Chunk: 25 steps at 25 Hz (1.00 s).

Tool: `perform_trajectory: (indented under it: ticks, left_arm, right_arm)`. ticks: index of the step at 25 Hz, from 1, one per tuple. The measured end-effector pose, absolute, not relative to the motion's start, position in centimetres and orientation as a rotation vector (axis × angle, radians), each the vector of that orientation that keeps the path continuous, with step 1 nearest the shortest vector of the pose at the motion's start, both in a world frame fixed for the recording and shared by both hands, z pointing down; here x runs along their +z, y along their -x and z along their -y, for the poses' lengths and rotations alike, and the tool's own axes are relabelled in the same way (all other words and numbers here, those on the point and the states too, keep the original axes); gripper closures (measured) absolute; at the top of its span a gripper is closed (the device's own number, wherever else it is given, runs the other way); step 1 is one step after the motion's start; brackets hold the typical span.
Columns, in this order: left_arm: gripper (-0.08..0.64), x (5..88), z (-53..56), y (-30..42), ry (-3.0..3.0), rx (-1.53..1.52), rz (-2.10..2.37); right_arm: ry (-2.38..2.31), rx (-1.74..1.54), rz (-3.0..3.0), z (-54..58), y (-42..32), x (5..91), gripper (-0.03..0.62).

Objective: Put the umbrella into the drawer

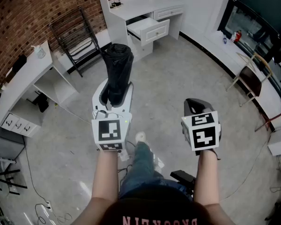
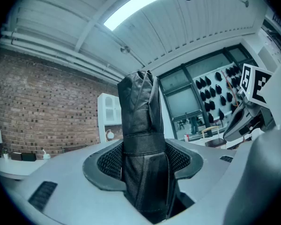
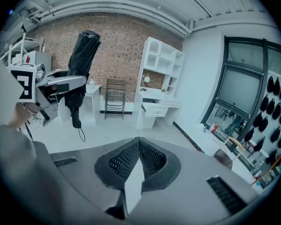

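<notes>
A black folded umbrella (image 1: 118,71) stands upright in my left gripper (image 1: 114,97), well above the floor. In the left gripper view its wrapped body (image 2: 143,139) fills the gap and both pads press on it. From the right gripper view the umbrella (image 3: 82,55) hangs at the left with its handle and strap pointing down. The white desk's drawer (image 1: 148,30) stands pulled out, far ahead of both grippers; it is also in the right gripper view (image 3: 157,109). My right gripper (image 1: 195,108) is shut with nothing in it, the pad tips meeting (image 3: 139,159).
A black metal rack (image 1: 75,34) leans on the brick wall left of the desk. A white table (image 1: 23,76) stands at the left, a wooden chair (image 1: 250,78) at the right. Cables (image 1: 42,205) lie on the floor at bottom left.
</notes>
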<state>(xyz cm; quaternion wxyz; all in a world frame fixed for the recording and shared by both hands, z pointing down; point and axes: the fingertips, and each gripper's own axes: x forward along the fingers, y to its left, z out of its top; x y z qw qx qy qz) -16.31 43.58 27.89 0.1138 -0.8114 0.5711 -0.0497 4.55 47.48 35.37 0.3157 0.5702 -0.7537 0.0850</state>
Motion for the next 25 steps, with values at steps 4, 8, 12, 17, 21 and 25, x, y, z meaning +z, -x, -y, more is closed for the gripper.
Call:
perform_trajectory:
  ticks: [4,8,12,17,21,25]
  left_arm:
    - [0.310,27.9,-42.3,16.6,2.379,-0.145,-1.673]
    - [0.310,27.8,-39.7,17.2,2.379,-0.138,-1.672]
    - [0.310,27.2,-35.3,17.8,2.374,-0.118,-1.674]
    - [0.310,26.0,-26.7,18.1,2.368,-0.073,-1.674]
    - [0.310,25.1,-19.6,18.8,2.373,-0.045,-1.664]
    - [0.310,24.6,-14.2,19.3,2.369,-0.063,-1.639]
  right_arm:
    - [-1.494,0.187,1.991,-46.2,-4.1,35.2,0.592]
    - [-1.482,0.104,2.009,-43.6,-3.2,34.4,0.592]
    - [-1.475,0.009,1.994,-39.1,-2.6,33.3,0.592]
    - [-1.470,-0.083,1.975,-30.4,-2.3,31.5,0.592]
    - [-1.489,-0.137,1.941,-23.4,-1.7,30.2,0.592]
    - [-1.507,-0.148,1.935,-18.1,-1.3,29.7,0.592]
